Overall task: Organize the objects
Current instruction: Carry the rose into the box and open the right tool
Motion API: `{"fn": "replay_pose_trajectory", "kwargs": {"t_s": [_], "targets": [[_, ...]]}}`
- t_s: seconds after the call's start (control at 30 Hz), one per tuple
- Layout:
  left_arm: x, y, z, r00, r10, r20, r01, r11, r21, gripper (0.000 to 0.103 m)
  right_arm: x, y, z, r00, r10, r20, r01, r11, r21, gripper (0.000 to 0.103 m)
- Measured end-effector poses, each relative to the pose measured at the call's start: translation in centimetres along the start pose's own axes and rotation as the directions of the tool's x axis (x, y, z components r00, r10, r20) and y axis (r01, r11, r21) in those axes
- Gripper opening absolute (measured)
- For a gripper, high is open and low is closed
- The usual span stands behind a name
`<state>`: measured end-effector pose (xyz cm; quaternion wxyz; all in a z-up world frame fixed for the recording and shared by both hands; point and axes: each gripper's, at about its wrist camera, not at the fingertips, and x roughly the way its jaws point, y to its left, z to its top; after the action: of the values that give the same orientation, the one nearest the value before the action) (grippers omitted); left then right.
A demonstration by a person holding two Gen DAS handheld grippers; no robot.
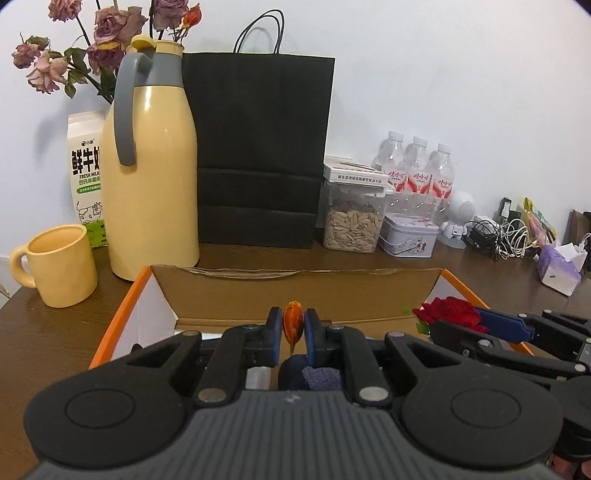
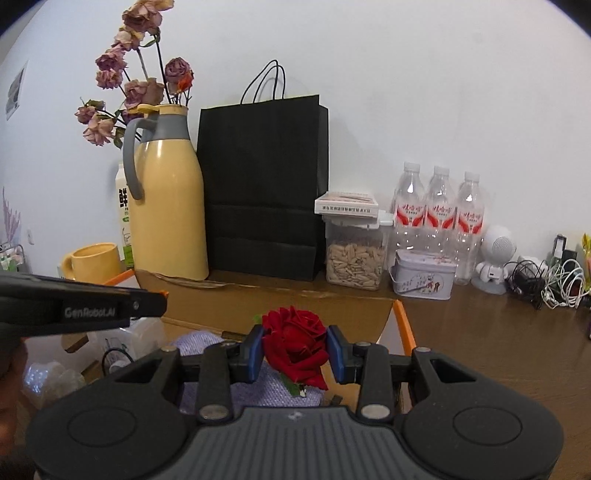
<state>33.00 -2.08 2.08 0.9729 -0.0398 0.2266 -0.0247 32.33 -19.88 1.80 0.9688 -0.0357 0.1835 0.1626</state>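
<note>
My left gripper (image 1: 293, 325) is shut on a small orange flower bud (image 1: 293, 320), held upright over an open cardboard box (image 1: 295, 291) with orange edges. My right gripper (image 2: 295, 347) is shut on a red rose (image 2: 295, 341), its blue pads pressed against the bloom's sides, also over the box (image 2: 280, 299). In the left wrist view the red rose (image 1: 448, 314) and the right gripper's fingers (image 1: 506, 326) show at the right. The left gripper's black body (image 2: 74, 306) enters the right wrist view from the left. Lilac knitted cloth (image 2: 199, 343) lies in the box below.
Behind the box stand a yellow thermos jug (image 1: 151, 162), a yellow mug (image 1: 59, 266), a milk carton (image 1: 86, 173), dried roses (image 1: 103, 33), a black paper bag (image 1: 258, 147), a seed jar (image 1: 352, 225), a tin (image 1: 408, 236), water bottles (image 1: 417, 166), a small white speaker figure (image 1: 460, 218) and tangled cables (image 1: 506, 236).
</note>
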Motion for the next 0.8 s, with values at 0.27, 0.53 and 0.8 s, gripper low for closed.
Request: {"fn": "replay_pose_trajectory", "kwargs": {"t_s": [0.27,0.53,0.8], "targets": [[-1.3,-0.1,-0.6,0.999,0.022,0.05,-0.023,0.999,0.026,0.061,-1.0,-0.2,-0.2,1.0,0.009,-0.002,-0.008,1.0,0.017,0.073],[-2.4,0.3,-0.4,0.988,0.085,0.131,-0.083,0.996,-0.016,0.103,-2.0,-0.6,-0.3,1.0,-0.002,0.027,0.0,0.999,0.048,0.103],[-2.2,0.2,-0.4,0.99,0.087,0.114,-0.086,0.996,-0.013,0.103,-2.6,-0.7,-0.2,0.999,-0.028,0.043,0.025,0.998,0.058,0.103]]}}
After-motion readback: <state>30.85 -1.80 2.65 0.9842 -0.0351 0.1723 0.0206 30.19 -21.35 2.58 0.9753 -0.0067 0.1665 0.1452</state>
